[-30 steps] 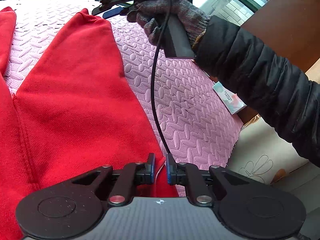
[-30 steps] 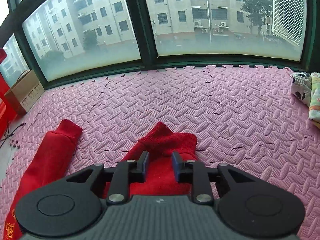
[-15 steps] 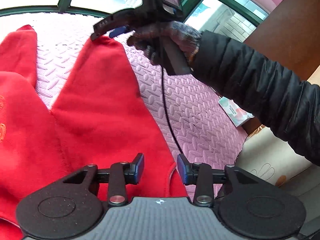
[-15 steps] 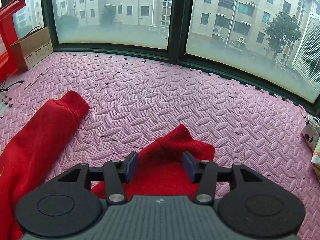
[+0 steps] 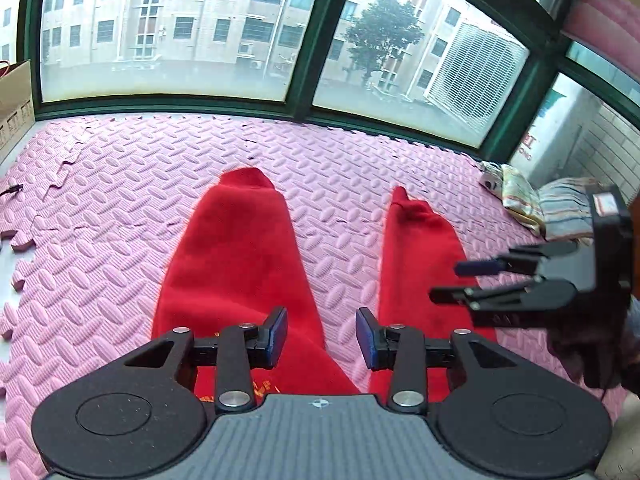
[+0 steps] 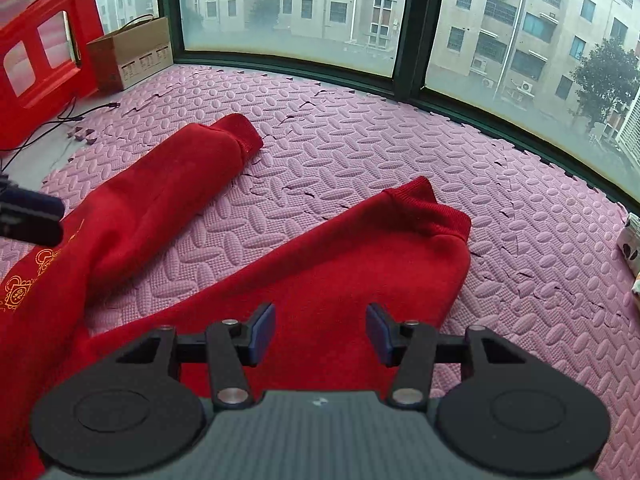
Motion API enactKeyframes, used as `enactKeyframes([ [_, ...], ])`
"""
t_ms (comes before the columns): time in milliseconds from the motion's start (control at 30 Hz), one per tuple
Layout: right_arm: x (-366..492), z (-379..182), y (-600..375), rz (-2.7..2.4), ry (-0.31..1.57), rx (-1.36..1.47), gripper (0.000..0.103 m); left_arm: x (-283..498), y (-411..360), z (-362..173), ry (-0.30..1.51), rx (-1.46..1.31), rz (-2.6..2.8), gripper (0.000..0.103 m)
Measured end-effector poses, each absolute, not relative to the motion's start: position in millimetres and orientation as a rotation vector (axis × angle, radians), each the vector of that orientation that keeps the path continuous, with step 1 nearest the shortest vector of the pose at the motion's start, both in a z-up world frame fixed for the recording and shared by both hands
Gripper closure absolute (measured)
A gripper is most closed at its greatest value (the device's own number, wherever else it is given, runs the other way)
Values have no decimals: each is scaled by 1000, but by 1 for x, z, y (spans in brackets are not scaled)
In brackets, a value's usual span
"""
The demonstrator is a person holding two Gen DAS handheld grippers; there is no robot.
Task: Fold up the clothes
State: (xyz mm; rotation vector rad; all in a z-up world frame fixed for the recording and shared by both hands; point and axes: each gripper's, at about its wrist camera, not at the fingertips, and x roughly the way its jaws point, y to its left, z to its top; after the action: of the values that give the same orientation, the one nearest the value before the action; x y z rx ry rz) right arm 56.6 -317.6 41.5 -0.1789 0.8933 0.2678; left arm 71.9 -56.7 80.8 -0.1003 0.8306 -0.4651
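Left gripper (image 5: pixel 321 335): jaws standing spread and empty, hovering over the gap between the two sleeves.
Right gripper (image 6: pixel 321 334): jaws gaping wide, gripping nothing, hanging over the right sleeve.
Red sweater (image 6: pixel 328 276): lying on the pink foam mat (image 6: pixel 520 248), both sleeves stretching away toward the window, cuffs well apart; gold embroidery showing on the body at the left.
Cardboard box (image 6: pixel 132 52): sitting at the mat's far left corner.
Folded fabrics (image 5: pixel 532 204): resting at the far right edge.
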Motion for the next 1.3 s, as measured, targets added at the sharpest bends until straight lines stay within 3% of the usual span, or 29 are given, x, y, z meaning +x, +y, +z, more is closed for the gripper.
enactKeyframes([
  [133,46,38,-320,284,881,-176,41,115,-49,77,812,-107,-374,56],
  [600,31,32,-333,337,876,-124,41,234,-55,35,900,-83,-276,56],
  [667,31,32,-336,342,873,-122,41,237,-58,28,923,-61,-298,62],
  [733,31,32,-338,348,872,-112,41,238,-59,24,927,-40,-323,82],
  [800,31,31,-340,352,872,-106,41,237,-59,25,905,-9,-321,91],
  [967,35,28,-344,344,848,-109,41,243,-36,35,830,-79,-189,93],
  [1133,40,21,-348,323,858,-98,41,245,-20,26,873,-110,-125,87],
  [1167,41,21,-348,319,857,-96,41,242,-19,29,874,-112,-129,83],
  [1200,41,21,-349,317,856,-94,41,238,-17,32,876,-115,-133,68],
  [1233,41,21,-349,314,854,-93,41,235,-15,35,877,-117,-136,60],
  [1300,42,22,-348,307,852,-101,41,221,-13,39,888,-97,-143,59],
])
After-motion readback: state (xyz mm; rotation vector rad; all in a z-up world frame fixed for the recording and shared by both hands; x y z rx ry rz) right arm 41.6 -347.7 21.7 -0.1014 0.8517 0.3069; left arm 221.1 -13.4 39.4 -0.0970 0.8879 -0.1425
